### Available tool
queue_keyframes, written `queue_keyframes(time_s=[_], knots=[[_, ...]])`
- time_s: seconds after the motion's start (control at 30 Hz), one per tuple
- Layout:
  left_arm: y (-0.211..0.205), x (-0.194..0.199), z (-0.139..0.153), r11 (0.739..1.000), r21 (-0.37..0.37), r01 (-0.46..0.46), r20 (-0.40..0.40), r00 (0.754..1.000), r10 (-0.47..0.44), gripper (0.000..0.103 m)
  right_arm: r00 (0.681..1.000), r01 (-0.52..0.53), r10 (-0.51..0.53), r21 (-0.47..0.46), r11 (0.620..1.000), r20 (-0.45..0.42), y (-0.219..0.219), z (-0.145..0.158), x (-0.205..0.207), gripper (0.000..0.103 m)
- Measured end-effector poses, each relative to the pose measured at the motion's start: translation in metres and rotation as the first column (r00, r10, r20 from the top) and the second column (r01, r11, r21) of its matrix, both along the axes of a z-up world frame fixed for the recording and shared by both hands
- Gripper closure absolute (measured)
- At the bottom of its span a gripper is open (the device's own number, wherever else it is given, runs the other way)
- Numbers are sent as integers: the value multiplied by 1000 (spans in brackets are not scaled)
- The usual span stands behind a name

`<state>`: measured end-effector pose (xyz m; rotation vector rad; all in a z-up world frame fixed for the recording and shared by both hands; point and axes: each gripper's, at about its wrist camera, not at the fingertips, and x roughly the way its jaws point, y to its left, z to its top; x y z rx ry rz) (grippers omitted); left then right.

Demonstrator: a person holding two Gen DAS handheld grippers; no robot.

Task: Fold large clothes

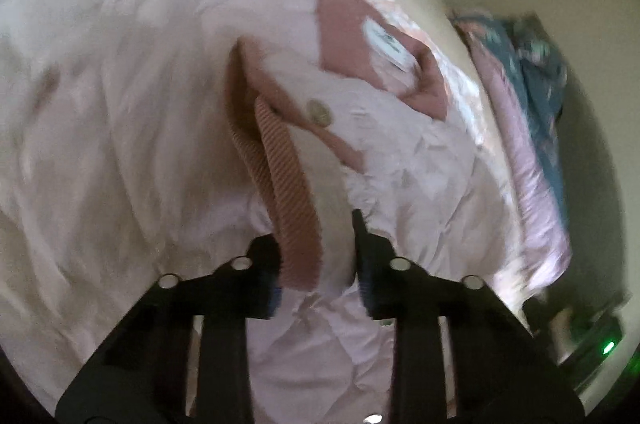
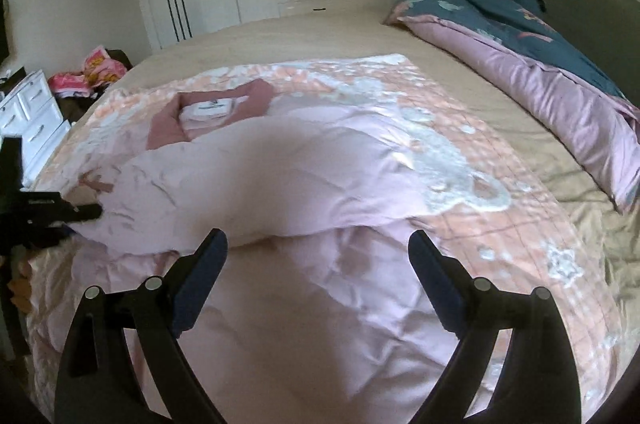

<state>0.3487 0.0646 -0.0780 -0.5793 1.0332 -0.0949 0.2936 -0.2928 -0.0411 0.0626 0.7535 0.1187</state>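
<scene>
A: Left hand-held gripper [image 1: 320, 264] is clenched on the pink jacket's [image 1: 140, 103] ribbed cuff [image 1: 292, 207]; right hand-held gripper [image 2: 316, 260] hangs released above the jacket, which lies on the bed [image 2: 320, 27].

B: A thin bite. The cuff may slip, spoiling the fold.

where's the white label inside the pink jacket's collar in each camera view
Left wrist: white label upper right of centre, inside the dark pink collar.
Right wrist: label upper left of centre, same collar around it.
Shared landmark: blue floral duvet.
</scene>
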Motion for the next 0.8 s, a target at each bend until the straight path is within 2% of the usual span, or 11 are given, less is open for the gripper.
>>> queue_keyframes(time_s=[0.1, 0.27, 0.33, 0.4, 0.63, 0.8], knots=[[-6, 7, 38, 996, 78, 50, 73, 996, -56, 89, 1000, 28, -27, 3, 1000, -12, -13, 0, 2, 12], [6, 13, 102, 989, 142, 44, 210, 975, -74, 89, 997, 80, -80, 28, 996, 16, -35, 14, 6, 12], [10, 15, 109, 983, 179, 40, 227, 970, -81, 89, 997, 78, -78, 23, 997, 13, -36, 15, 12, 12], [15, 19, 101, 980, 195, 36, 207, 975, -77, 89, 998, 71, -71, 7, 997, 1, -33, 13, 18, 12], [31, 19, 35, 972, 235, 26, 74, 996, -44, 88, 999, -14, 12, -57, 998, -32, -6, 6, 39, 12], [34, 16, 16, 960, 277, 30, 42, 998, -44, 85, 997, -60, 57, -68, 996, -52, 14, 2, 55, 12]])
